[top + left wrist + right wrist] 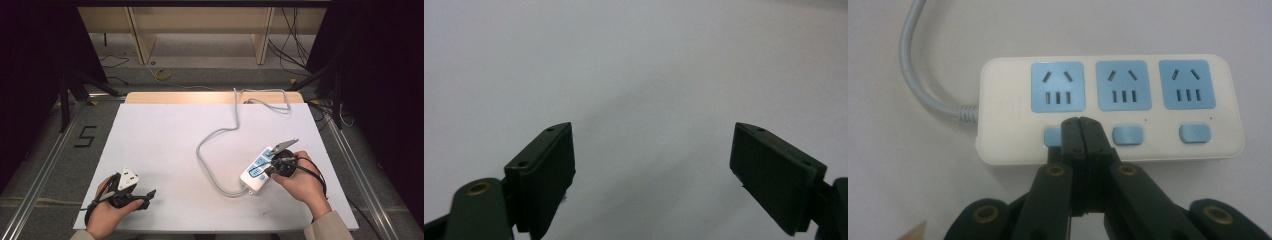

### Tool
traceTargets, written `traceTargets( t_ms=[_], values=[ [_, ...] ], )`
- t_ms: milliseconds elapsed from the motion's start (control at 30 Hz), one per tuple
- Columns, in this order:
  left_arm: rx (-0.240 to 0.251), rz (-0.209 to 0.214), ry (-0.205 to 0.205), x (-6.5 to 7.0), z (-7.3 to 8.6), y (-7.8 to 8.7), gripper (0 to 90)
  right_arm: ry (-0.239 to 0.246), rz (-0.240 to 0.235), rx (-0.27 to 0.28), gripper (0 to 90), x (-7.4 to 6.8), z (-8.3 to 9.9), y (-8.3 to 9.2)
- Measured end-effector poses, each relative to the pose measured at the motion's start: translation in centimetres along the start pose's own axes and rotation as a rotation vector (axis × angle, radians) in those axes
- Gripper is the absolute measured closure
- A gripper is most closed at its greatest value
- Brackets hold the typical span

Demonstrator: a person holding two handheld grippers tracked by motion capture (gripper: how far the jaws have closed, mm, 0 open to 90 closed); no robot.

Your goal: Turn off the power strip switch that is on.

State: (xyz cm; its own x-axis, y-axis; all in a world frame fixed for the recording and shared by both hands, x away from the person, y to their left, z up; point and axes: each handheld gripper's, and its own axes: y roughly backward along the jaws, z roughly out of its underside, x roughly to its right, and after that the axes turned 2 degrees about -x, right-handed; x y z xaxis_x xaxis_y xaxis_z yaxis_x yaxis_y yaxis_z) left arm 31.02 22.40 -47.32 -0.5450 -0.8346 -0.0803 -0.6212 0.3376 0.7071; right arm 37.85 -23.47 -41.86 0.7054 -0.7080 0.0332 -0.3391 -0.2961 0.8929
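A white power strip [1108, 112] with three blue sockets and three blue switch buttons lies on the white table [165, 145], right of centre [256, 172]. Its grey cable [212, 140] loops away toward the far edge. My right gripper [1081, 122] is shut with nothing between its jaws. Its tips rest over the strip's near edge, partly covering the button [1050, 135] closest to the cable end. In the high view the right gripper [268, 169] reaches onto the strip from the right. My left gripper [652, 126] hovers open over bare table, near the front left corner [149, 196].
The cable [265, 97] runs off the table's far edge to the floor. Wooden frame legs [142, 35] and loose wires stand beyond the table. Dark curtains and metal rails flank both sides.
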Motion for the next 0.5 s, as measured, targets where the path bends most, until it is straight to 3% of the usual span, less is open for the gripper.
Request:
traceTargets(
  t_ms=[500],
  values=[
    [0.0,0.0,0.0,-0.01,0.0,-0.03,17.9,0.009,-0.014,-0.022,90.0,-0.11,-0.76,-0.37]
  ],
)
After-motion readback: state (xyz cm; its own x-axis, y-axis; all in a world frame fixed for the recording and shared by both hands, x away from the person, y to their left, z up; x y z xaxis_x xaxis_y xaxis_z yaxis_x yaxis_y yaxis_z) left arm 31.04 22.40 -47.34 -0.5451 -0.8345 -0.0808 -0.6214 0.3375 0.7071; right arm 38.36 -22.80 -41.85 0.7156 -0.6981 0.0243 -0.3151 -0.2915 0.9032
